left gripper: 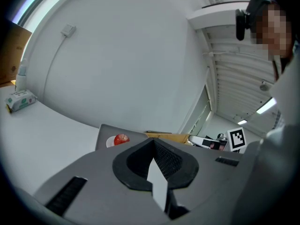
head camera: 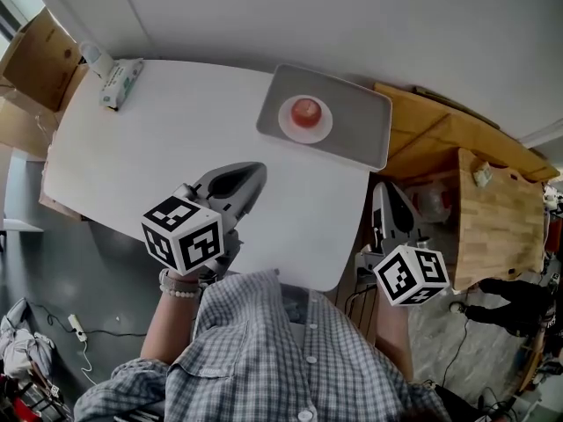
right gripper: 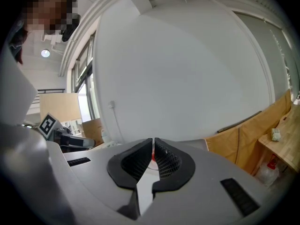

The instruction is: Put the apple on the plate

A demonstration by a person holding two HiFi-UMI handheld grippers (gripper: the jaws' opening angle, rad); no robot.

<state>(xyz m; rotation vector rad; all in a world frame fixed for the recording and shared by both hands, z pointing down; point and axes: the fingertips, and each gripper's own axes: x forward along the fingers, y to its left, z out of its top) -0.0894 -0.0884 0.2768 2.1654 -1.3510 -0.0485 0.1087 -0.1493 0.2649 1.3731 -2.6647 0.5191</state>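
A red apple [head camera: 305, 111] rests on a small white plate [head camera: 287, 127], which sits on a grey tray [head camera: 356, 126] at the far side of the white table [head camera: 158, 148]. My left gripper [head camera: 259, 167] hovers over the table's near middle, pointing toward the tray, jaws closed on nothing. In the left gripper view the apple [left gripper: 121, 139] shows just past the left gripper [left gripper: 153, 142]. My right gripper [head camera: 380, 187] hangs off the table's right edge, also shut and empty. In the right gripper view a red sliver of apple [right gripper: 151, 156] peeks below the right gripper [right gripper: 153, 139].
A tissue pack [head camera: 120, 82] and a bottle [head camera: 97, 57] stand at the table's far left corner, next to a cardboard box [head camera: 40, 55]. Wooden furniture [head camera: 493, 209] stands right of the table. The person's checked shirt [head camera: 264, 350] fills the near edge.
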